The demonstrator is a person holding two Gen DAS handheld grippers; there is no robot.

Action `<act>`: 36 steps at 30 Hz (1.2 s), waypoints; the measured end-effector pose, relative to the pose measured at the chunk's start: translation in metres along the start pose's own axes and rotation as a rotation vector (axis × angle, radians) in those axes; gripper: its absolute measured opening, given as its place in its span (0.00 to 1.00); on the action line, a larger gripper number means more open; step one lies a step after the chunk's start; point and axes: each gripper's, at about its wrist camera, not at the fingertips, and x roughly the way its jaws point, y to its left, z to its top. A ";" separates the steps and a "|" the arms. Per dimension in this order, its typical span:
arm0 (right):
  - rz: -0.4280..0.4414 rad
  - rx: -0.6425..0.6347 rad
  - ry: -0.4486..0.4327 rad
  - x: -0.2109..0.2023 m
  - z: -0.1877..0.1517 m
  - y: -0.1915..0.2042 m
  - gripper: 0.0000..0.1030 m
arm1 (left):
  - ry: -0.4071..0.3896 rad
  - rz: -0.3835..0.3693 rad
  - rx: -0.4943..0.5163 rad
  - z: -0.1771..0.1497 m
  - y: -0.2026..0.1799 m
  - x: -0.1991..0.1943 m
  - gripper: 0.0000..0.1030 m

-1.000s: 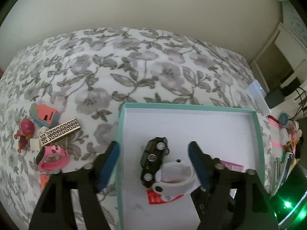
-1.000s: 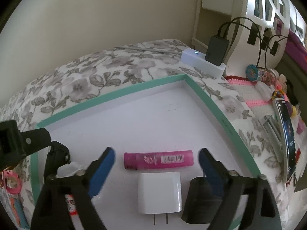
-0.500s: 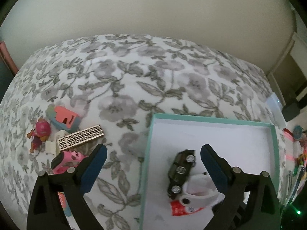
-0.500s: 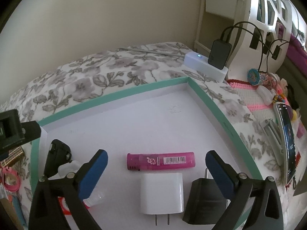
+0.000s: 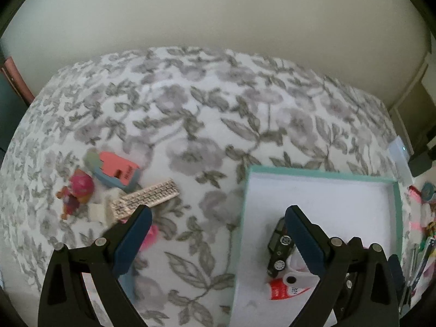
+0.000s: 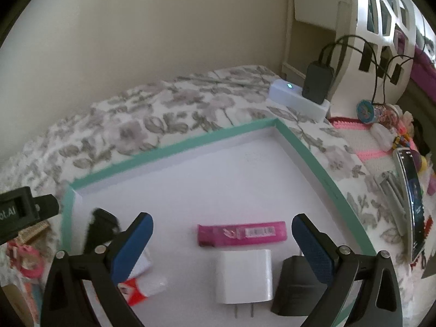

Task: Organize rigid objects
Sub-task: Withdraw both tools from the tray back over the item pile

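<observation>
I have both hand-held grippers wide open and empty. My left hand-held gripper [image 5: 215, 234] hangs over the bed [image 5: 190, 114], straddling the box's left rim; my right hand-held gripper [image 6: 222, 234] hangs over the inside of the box [image 6: 169, 150].

Already in the box: a pink lighter [image 6: 242, 234] near the middle, a white charger [image 6: 245, 275] just in front of it, a black charger [image 6: 294, 280] beside that, and at the left wall a toy car [image 5: 278, 248] touching a white strap [image 5: 297, 278].

Still out on the bed, well left of the box, sits a cluster: a figurine [image 5: 75, 193], a pink-and-blue piece [image 5: 115, 170], a patterned bar [image 5: 147, 197] and something pink [image 5: 152, 234] half hidden behind my left finger.

I judge the bar the next sensible pick. It looks stiff, light and flat, so I'd close across its narrow width near the middle. It lies low on soft bedding, so the fingers may dig into the cover. The figurine looks lumpy and could twist in the pads; I'd take it at the body.
</observation>
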 end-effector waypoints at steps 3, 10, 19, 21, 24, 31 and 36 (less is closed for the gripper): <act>0.041 -0.009 -0.017 -0.008 0.004 0.011 1.00 | -0.032 0.028 -0.003 0.007 0.015 -0.015 0.95; 0.188 -0.061 -0.058 -0.035 0.011 0.048 1.00 | -0.059 0.069 -0.024 0.019 0.058 -0.034 0.95; 0.305 -0.166 -0.023 -0.050 0.004 0.097 1.00 | -0.086 0.144 -0.096 0.017 0.116 -0.048 0.95; 0.319 -0.216 -0.016 -0.053 -0.002 0.110 1.00 | -0.095 0.155 -0.089 0.015 0.123 -0.047 0.95; 0.332 -0.294 -0.005 -0.055 -0.010 0.128 1.00 | -0.083 0.174 -0.080 0.012 0.140 -0.040 0.95; 0.386 -0.450 0.042 -0.054 -0.032 0.171 1.00 | 0.014 0.171 -0.173 -0.008 0.192 -0.012 0.95; 0.453 -0.535 0.095 -0.050 -0.049 0.199 1.00 | 0.048 0.157 -0.183 -0.029 0.206 0.003 0.95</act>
